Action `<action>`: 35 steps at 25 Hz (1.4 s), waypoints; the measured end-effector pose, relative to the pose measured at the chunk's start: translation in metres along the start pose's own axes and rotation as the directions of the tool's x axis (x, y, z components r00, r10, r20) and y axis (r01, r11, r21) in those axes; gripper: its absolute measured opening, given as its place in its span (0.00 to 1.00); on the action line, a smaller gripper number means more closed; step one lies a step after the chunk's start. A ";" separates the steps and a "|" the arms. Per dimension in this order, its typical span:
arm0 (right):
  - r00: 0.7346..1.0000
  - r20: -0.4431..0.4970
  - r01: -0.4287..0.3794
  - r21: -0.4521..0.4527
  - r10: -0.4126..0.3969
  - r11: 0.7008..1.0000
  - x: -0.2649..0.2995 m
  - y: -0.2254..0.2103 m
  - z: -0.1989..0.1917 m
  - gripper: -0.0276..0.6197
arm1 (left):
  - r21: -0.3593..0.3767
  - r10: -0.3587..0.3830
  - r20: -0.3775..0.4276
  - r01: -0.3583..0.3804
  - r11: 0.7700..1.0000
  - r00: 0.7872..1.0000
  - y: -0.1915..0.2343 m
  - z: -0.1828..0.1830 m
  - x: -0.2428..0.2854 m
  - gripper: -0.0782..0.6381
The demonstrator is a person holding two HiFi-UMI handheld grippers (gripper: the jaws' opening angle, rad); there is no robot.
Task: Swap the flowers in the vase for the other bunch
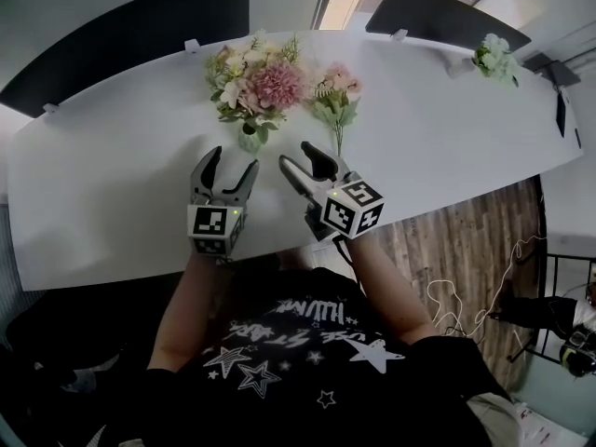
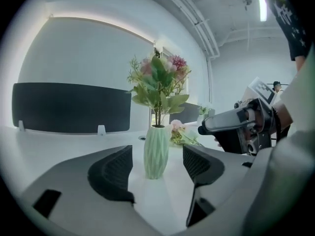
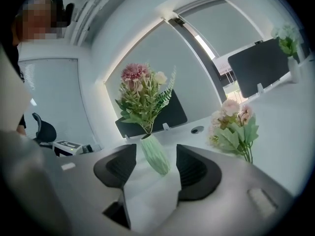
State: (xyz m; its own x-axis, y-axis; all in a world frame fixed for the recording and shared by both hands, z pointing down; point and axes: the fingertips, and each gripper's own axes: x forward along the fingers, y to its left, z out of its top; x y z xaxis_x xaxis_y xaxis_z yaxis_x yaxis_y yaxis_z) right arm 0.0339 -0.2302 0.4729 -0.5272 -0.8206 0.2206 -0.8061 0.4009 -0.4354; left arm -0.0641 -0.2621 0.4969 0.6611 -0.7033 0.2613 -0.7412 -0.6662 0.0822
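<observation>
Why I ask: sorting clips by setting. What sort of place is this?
Probably an open office: a long white table with dark divider screens standing along its far edge, and an office chair beyond.

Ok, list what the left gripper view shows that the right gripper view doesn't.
Only the left gripper view: the right tongs, seen from the side. Only the right gripper view: an office chair at the left edge. Both: the green vase with its mixed bunch, framed untouched between that view's own open tongs, the loose pink bunch on the white table, and a dark screen behind.
</observation>
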 end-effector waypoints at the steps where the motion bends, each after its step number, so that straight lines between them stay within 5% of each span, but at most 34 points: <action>1: 1.000 0.007 -0.008 -0.002 0.008 1.000 -0.005 0.001 0.002 0.39 | -0.010 0.013 0.001 -0.013 1.000 1.000 -0.003 0.000 -0.006 0.56; 10: 0.997 0.052 -0.062 -0.002 0.062 0.998 -0.084 0.009 -0.003 0.39 | -0.014 0.082 0.021 -0.081 0.997 0.996 -0.068 0.001 -0.049 0.54; 17: 0.994 0.080 -0.075 -0.038 0.078 0.996 -0.149 0.023 -0.011 0.36 | -0.051 0.167 0.053 -0.165 0.985 0.984 -0.122 -0.009 -0.104 0.29; 21: 0.990 0.125 -0.055 -0.058 0.062 0.997 -0.181 0.024 -0.005 0.16 | -0.061 0.211 0.062 -0.207 0.976 0.975 -0.148 -0.009 -0.128 0.14; 24: 0.987 0.139 -0.073 -0.046 0.079 0.996 -0.201 0.025 -0.007 0.05 | -0.065 0.227 0.068 -0.223 0.973 0.972 -0.166 -0.012 -0.142 0.12; 35: 0.990 0.114 -0.072 -0.077 0.080 0.994 -0.217 0.037 -0.013 0.05 | -0.059 0.253 0.084 -0.249 0.967 0.964 -0.184 -0.001 -0.172 0.12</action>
State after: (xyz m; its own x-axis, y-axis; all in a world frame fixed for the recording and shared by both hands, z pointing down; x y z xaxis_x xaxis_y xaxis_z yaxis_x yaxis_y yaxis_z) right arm 0.1147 -0.0318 0.4201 -0.5559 -0.8270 0.0837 -0.7845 0.4887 -0.3817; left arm -0.0417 -0.0186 0.4384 0.4590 -0.8675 0.1918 -0.8881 -0.4541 0.0715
